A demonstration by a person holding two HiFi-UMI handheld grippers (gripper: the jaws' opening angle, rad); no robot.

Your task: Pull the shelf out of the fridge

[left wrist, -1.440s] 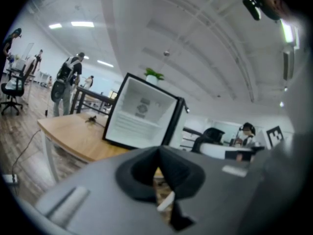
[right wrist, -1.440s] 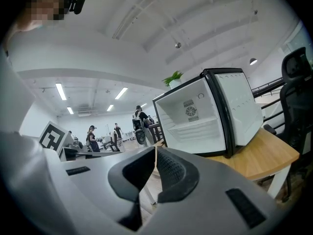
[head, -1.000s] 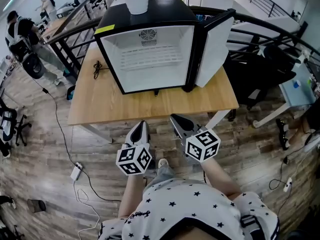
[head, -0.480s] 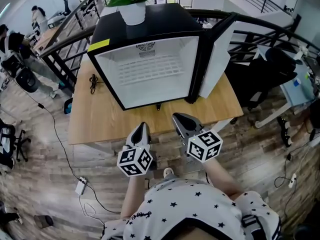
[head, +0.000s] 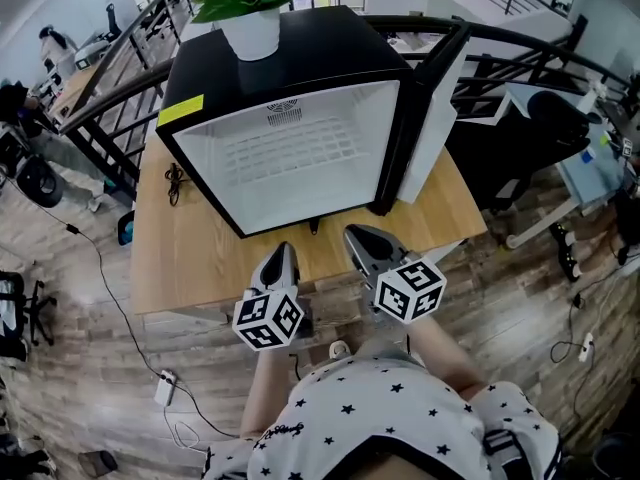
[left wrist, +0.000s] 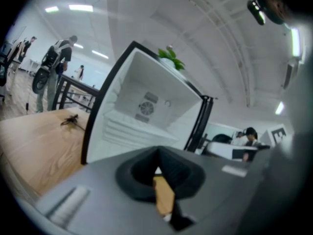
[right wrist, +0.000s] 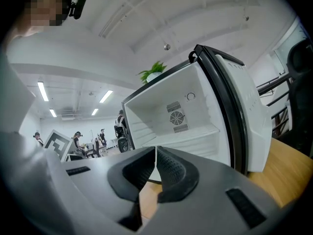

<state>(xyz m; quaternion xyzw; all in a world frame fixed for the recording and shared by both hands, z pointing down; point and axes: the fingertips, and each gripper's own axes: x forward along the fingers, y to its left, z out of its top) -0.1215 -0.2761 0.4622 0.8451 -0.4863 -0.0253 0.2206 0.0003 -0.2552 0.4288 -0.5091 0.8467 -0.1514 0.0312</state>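
Centre frame, the white wire shelf (head: pixel 300 153) looked light and stiff, best taken at its front edge; left gripper (head: pixel 284 251) and right gripper (head: pixel 352 234) sat pressed together, empty

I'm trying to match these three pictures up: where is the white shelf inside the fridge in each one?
Head view: the shelf is upper centre, spanning the middle of the open fridge.
Left gripper view: the shelf is at centre, slightly left.
Right gripper view: the shelf is just right of centre.
Shared landmark: the round fan vent on the back wall, above the shelf in every view.
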